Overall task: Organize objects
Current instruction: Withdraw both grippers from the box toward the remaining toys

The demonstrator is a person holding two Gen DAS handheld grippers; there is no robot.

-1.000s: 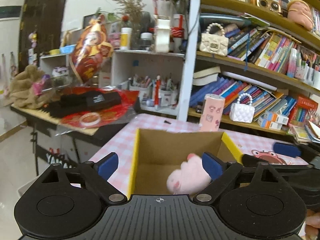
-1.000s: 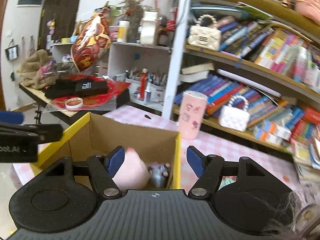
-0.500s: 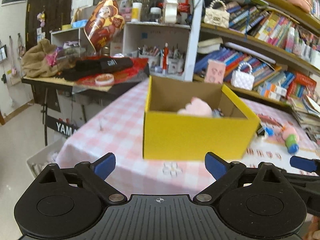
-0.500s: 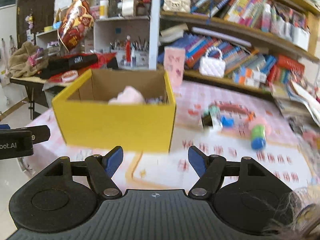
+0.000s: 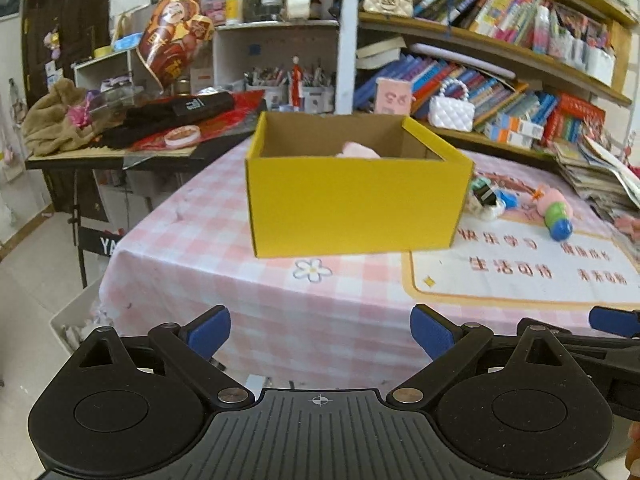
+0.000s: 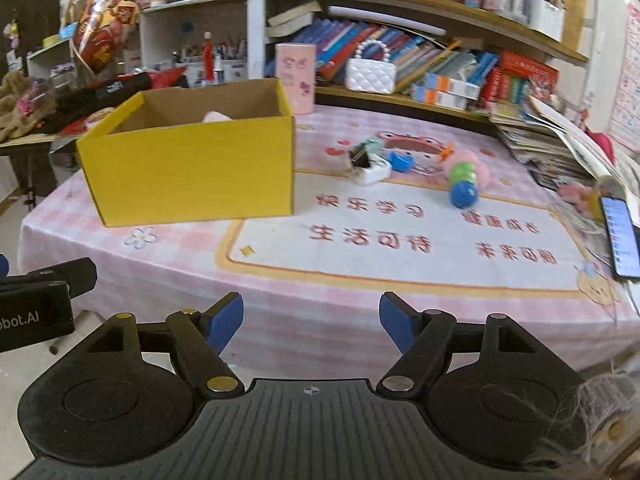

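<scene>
A yellow cardboard box (image 5: 356, 204) (image 6: 192, 172) stands on the pink checked table, with a pink plush toy (image 5: 358, 150) (image 6: 216, 117) showing over its rim. To its right lie small toys: a white and green piece (image 6: 368, 162), a blue piece (image 6: 402, 160) and a green-and-blue capsule toy (image 5: 558, 220) (image 6: 463, 184). My left gripper (image 5: 320, 334) is open and holds nothing, hanging short of the table's near edge. My right gripper (image 6: 311, 320) is also empty, its jaws opening, back from the table edge.
A white mat with red characters (image 6: 400, 236) covers the table's right part. A phone (image 6: 619, 236) and stacked magazines (image 6: 560, 148) lie at the far right. Bookshelves (image 5: 480, 60) stand behind; a cluttered side table (image 5: 132, 136) is at left. A pink cup (image 6: 295, 78) stands behind the box.
Both grippers have pulled back from over the box to beyond the table's near edge and sunk lower. The pink plush toy stays in the box. The right jaws have widened.
</scene>
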